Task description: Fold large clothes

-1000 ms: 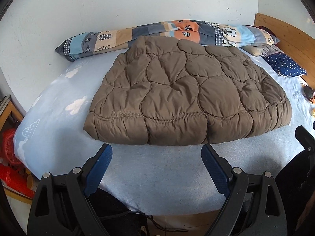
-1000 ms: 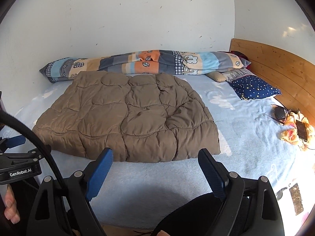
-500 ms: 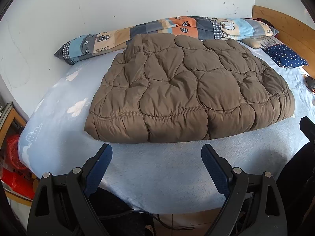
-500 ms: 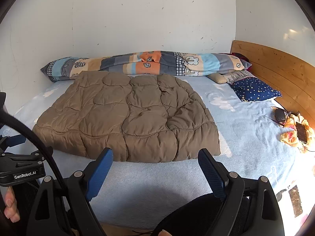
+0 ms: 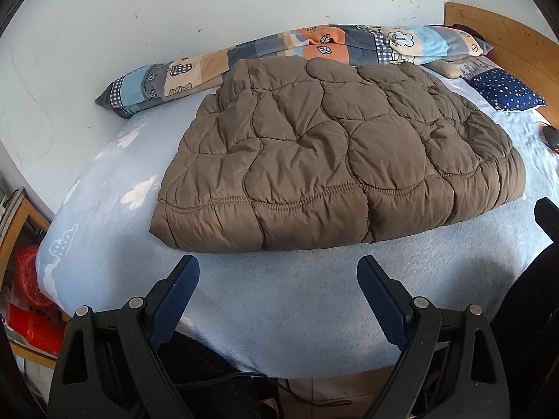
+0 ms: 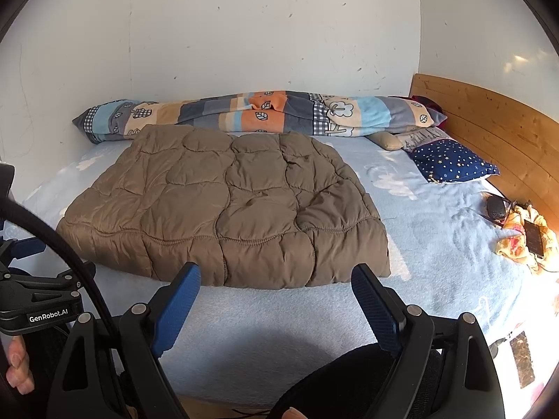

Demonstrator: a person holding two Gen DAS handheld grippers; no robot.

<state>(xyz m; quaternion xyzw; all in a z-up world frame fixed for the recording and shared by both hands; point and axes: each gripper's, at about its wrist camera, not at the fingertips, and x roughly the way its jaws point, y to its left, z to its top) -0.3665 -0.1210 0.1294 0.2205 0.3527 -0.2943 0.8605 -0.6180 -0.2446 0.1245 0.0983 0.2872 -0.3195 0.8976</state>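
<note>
Brown quilted jacket (image 5: pixel 335 160) lying flat on the blue bed sheet (image 5: pixel 297 314), already folded into a thick pad, long axis running left to right, near hem facing the tongs. Left gripper (image 5: pixel 277 281) hovering just short of that hem, jaws spread wide, nothing between. Right gripper (image 6: pixel 276 288) likewise released, nearer the jacket's right corner. Striped blanket (image 6: pixel 262 113) bunched along the far wall.
</note>
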